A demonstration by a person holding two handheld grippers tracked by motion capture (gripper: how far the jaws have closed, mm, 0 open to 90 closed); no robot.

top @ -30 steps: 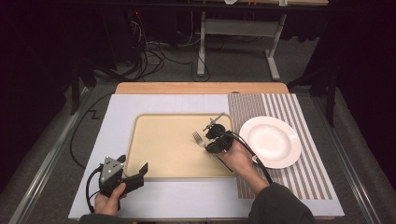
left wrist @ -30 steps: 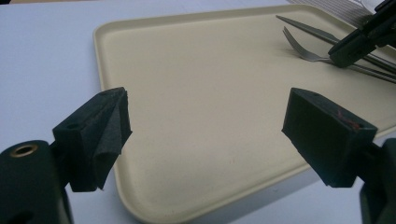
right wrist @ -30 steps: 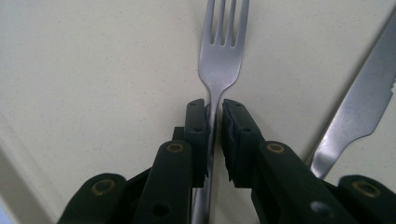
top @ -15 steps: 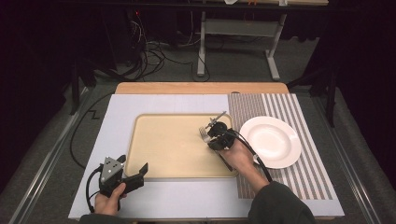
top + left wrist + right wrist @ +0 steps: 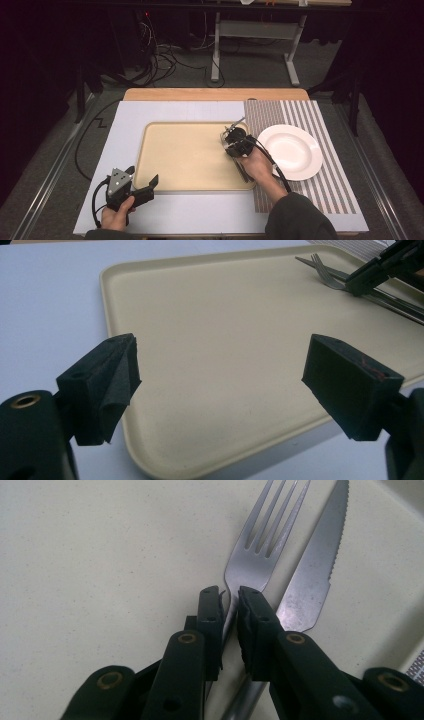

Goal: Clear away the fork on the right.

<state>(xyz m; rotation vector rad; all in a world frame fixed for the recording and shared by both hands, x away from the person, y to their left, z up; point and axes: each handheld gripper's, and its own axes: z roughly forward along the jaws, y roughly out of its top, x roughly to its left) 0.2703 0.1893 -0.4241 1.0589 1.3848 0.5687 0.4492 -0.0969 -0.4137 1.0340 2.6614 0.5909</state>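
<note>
Pale lavender rectangular table mat (image 5: 125,150) spread over the wooden tabletop, with a grey-and-white striped cloth placemat (image 5: 330,190) along the right side. Beige rectangular plastic tray (image 5: 185,155) centred on the mat, rim raised, right edge just beside the striped placemat. Round white ceramic plate (image 5: 295,152) on the placemat, right of the tray and apart from it. Black two-jaw left gripper (image 5: 142,189) held at the near left, just outside the tray's near left corner, jaws standing wide apart with nothing between them; same gripper (image 5: 220,380) seen facing across the tray floor. Black two-jaw right gripper (image 5: 231,140) over the far right part of the tray, jaws clamped tight on the neck of a silver metal fork (image 5: 255,550), same gripper (image 5: 229,607) seen close up. Fork lying in the tray, tines pointing far. Silver metal serrated table knife (image 5: 315,575) flat on the tray floor just right of the fork, blade alongside the tines.
</note>
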